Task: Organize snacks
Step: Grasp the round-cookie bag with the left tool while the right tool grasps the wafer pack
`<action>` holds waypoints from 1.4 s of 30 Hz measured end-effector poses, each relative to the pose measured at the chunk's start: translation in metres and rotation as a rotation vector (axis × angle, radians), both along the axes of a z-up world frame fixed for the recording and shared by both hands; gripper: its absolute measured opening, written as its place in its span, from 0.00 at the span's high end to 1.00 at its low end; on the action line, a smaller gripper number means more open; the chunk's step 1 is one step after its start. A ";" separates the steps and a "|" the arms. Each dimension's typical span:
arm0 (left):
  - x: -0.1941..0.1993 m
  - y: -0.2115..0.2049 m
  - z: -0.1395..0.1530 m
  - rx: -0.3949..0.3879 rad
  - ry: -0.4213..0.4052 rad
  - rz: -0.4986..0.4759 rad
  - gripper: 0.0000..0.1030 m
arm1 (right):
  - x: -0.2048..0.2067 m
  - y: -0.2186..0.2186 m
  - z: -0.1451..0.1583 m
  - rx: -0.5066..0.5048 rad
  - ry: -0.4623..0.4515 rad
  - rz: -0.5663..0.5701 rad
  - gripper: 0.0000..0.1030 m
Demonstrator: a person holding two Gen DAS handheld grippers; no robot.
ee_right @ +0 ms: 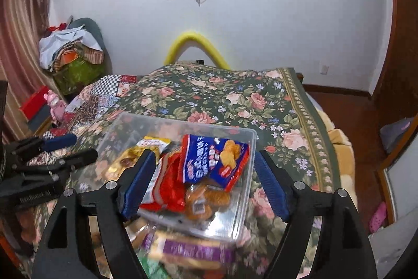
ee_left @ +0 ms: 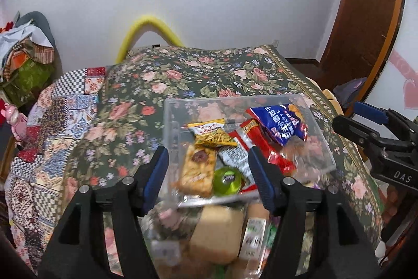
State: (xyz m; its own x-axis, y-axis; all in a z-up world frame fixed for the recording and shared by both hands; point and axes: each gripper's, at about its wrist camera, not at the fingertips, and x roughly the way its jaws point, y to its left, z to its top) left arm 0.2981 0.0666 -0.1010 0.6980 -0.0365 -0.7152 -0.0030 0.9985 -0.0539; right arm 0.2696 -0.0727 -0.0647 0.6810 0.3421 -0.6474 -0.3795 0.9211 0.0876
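Observation:
A clear plastic bin (ee_left: 167, 122) sits on the flowered bedspread and holds several snacks. Among them are a yellow packet (ee_left: 211, 134), a blue packet (ee_left: 282, 126), a red packet (ee_left: 263, 143), an orange bar (ee_left: 198, 171) and a green jelly cup (ee_left: 227, 181). My left gripper (ee_left: 209, 175) hangs open above the bin's near-left part, nothing between its fingers. In the right wrist view the bin (ee_right: 252, 145) shows the blue packet (ee_right: 214, 161), the red packet (ee_right: 167, 187) and a round brown pastry (ee_right: 206, 198). My right gripper (ee_right: 205, 183) hovers open over them, touching none.
Loose snacks lie blurred in front of the bin: a beige packet (ee_left: 216, 234) and a purple-labelled one (ee_right: 193, 250). Each gripper shows in the other's view: the right gripper (ee_left: 347, 115), the left gripper (ee_right: 85, 147). The bedspread (ee_right: 235, 96) stretches beyond the bin; the bed edge runs along the right.

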 end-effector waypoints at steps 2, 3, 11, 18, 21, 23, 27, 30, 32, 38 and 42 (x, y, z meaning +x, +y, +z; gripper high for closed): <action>-0.014 0.003 0.005 0.015 -0.008 -0.001 0.34 | -0.011 0.000 0.002 -0.004 -0.010 0.007 0.21; -0.021 0.005 0.006 0.022 -0.009 -0.004 0.34 | -0.017 0.000 0.002 -0.006 -0.013 0.012 0.19; -0.072 0.015 -0.012 0.062 0.035 -0.027 0.30 | -0.058 0.002 -0.017 -0.030 0.034 0.039 0.18; -0.101 0.027 -0.052 0.054 0.122 -0.034 0.30 | -0.091 0.017 -0.049 -0.013 0.144 0.048 0.17; -0.108 0.034 -0.070 0.044 0.163 -0.028 0.30 | -0.104 0.030 -0.064 -0.021 0.189 0.061 0.17; -0.111 0.038 -0.081 0.054 0.181 -0.010 0.30 | -0.112 0.039 -0.077 -0.035 0.214 0.070 0.17; -0.116 0.044 -0.095 0.059 0.190 0.004 0.30 | -0.121 0.059 -0.099 -0.084 0.263 0.090 0.17; -0.116 0.048 -0.102 0.029 0.206 0.009 0.30 | -0.123 0.069 -0.112 -0.110 0.290 0.098 0.17; -0.115 0.049 -0.104 0.026 0.200 0.022 0.29 | -0.123 0.070 -0.117 -0.125 0.293 0.093 0.23; -0.102 0.045 -0.106 0.017 0.179 0.035 0.18 | -0.123 0.059 -0.117 -0.092 0.316 0.117 0.66; -0.088 0.041 -0.112 0.003 0.193 0.019 0.13 | -0.127 0.047 -0.111 -0.070 0.302 0.115 0.69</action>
